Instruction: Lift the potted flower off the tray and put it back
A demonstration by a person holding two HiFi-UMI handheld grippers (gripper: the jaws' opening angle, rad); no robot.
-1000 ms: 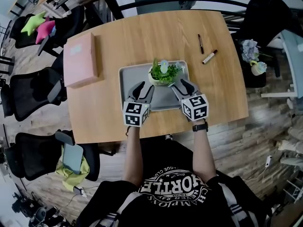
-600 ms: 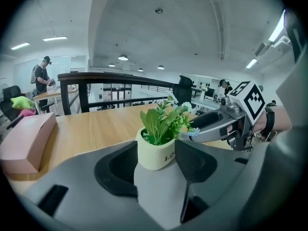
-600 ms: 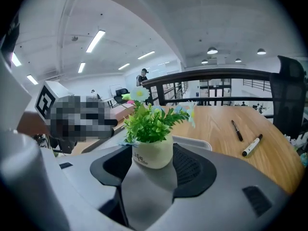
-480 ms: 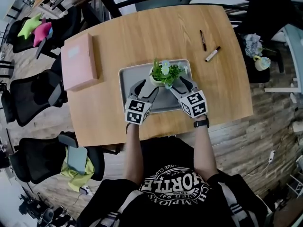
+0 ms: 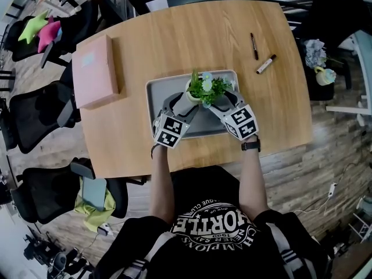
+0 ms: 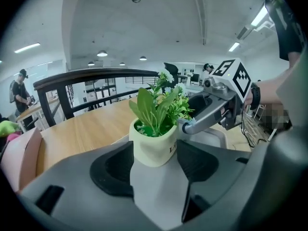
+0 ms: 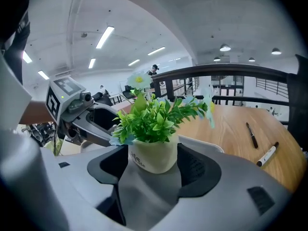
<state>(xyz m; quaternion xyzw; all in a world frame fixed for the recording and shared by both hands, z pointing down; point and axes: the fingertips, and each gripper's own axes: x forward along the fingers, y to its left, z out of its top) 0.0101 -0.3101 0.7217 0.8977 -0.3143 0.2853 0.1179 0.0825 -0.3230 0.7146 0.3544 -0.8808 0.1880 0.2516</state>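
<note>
- Left gripper (image 5: 180, 102) and right gripper (image 5: 226, 100): jaws spread, having just been opening, with the potted flower (image 7: 153, 155) between each pair.
- It has a cream pot, green leaves and pale blue-white blooms, and stands on the far part of the grey tray (image 5: 154, 100).
- The pot's dark lettering is partly cut off and unreadable.

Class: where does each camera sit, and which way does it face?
Head view: on the person's head, facing down at the table; forearms, left gripper, right gripper show.
Left gripper view: on that gripper, along its just-opening jaws, potted flower between, right gripper beyond.
Right gripper view: likewise, jaws just opening, potted flower between, left gripper beyond.
All share the potted flower.
</note>
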